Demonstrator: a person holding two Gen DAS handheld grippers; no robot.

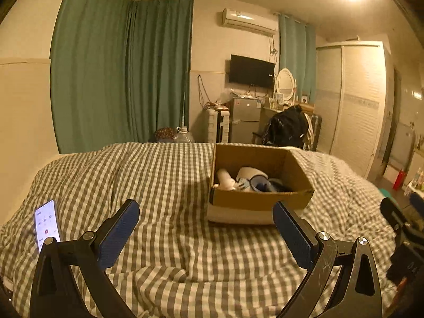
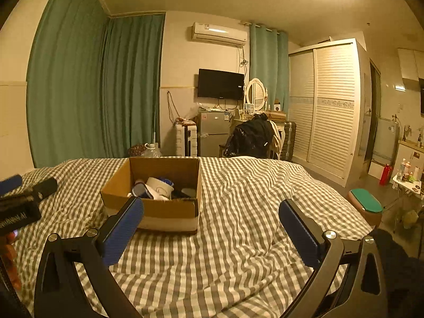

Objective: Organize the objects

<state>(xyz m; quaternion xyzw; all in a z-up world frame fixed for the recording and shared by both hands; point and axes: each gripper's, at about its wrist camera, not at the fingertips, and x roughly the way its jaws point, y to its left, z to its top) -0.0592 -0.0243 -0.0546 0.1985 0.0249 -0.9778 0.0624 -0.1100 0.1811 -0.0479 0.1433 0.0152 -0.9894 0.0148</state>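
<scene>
**A:** Left wrist view first. The left gripper (image 1: 206,213) is spread wide, blue pads far apart, nothing between them and nothing touching them. It hangs low over the checked duvet (image 1: 164,175), pointing across the bed toward the far wall.

**B:** And the box?

**A:** The cardboard box (image 1: 258,198) sits on the duvet at about 1 o'clock from the gripper, just past the right-hand fingertip. It's open-topped with stuff already inside: a white cup-like thing (image 1: 225,179) and some blue and white items (too jumbled to name). A lit phone (image 1: 47,224) lies flat on the duvet at 9 o'clock, just beside the left finger. At 3 o'clock, a black piece of the right gripper (image 1: 397,222) pokes in at the frame edge.

**B:** OK, right wrist view?

**A:** Same deal. The right gripper (image 2: 211,210) is fully splayed and empty, held above the duvet (image 2: 238,185) and aimed the same way. The box (image 2: 164,209) is at 11 o'clock here, its near wall right behind the left-hand blue pad (image 2: 123,228). White mug-ish thing (image 2: 160,186) visible inside.

**B:** See the other tool?

**A:** Yep, at 9 o'clock, the left gripper (image 2: 10,182) shows as a blurry black body with one blue tip (can't read its opening from here). A bit of the person's hand (image 2: 9,249) is under it at the edge.
</scene>
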